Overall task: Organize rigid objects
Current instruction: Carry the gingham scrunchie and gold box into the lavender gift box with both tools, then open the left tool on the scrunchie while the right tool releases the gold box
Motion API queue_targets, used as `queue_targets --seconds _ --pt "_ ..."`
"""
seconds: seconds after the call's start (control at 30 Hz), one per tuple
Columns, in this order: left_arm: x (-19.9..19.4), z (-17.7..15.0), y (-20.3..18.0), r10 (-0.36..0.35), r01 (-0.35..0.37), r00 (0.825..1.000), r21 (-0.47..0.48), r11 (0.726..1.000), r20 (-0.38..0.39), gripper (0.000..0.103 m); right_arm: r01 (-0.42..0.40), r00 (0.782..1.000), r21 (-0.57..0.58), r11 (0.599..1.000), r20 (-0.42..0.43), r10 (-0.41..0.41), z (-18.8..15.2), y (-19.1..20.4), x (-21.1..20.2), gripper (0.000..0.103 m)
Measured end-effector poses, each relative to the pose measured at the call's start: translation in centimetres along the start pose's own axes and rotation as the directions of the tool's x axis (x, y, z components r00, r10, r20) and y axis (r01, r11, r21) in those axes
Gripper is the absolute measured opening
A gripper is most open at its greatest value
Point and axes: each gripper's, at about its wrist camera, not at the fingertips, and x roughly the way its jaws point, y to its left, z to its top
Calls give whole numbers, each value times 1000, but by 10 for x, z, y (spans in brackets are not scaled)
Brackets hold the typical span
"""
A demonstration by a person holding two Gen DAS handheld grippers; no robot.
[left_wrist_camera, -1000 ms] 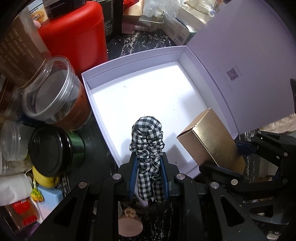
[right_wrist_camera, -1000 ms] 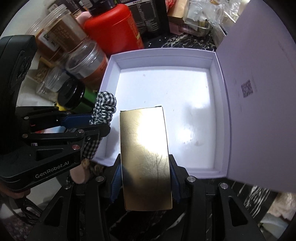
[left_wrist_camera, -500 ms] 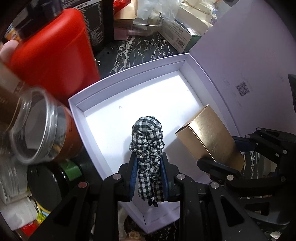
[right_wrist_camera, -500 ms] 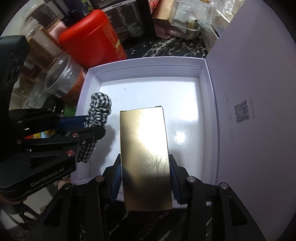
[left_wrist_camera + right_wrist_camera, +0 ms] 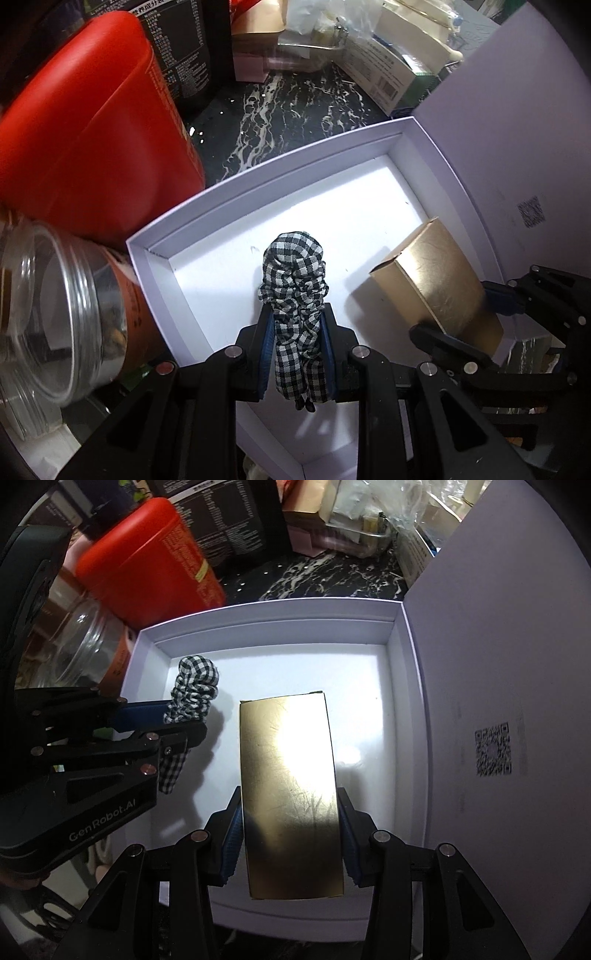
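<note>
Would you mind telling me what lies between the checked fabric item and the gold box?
Only bare white floor of the open box, in both wrist views, separates the checked fabric item from the gold box.

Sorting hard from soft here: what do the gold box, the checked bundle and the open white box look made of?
Gold box: likely foil-faced card, shiny, fine scratches, folded edges. Checked bundle: woven fabric, matte, crumpled folds, so soft. White box: apparently thick matte paperboard, with crisp stepped walls.
</note>
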Motion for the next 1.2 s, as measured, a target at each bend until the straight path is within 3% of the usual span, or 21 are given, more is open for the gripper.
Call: queue_targets --seconds 0.23,0.37,0.57,0.77,0.83,0.87,1.2 --pt "6 9 0 75 -75 997 7 997 6 23 23 1000 1 1000 8 -23 8 -7 2 46" --pt "9 8 5 35 -36 999 -28 999 -23 23 32 999 0 999 22 -32 9 -5 -2 50" --pt "7 3 7 45 -47 998 -42 998 -49 26 31 999 -9 999 33 -31 8 1 -7 60" --pt "-3 -7 3 46 -48 998 -36 998 -44 45 27 999 -8 1000 36 -27 2 2 -13 60" --pt "-9 -11 1 46 -47 998 -38 998 -32 69 25 999 -7 1000 34 -25 -1 3 -17 60" --pt "-12 -12 0 44 -45 999 -39 998 -28 76 25 999 -7 1000 34 -25 -3 4 -19 60" --pt "-38 -34 0 44 -43 999 -50 998 5 78 28 998 -2 1000 50 -27 -18 10 -38 60"
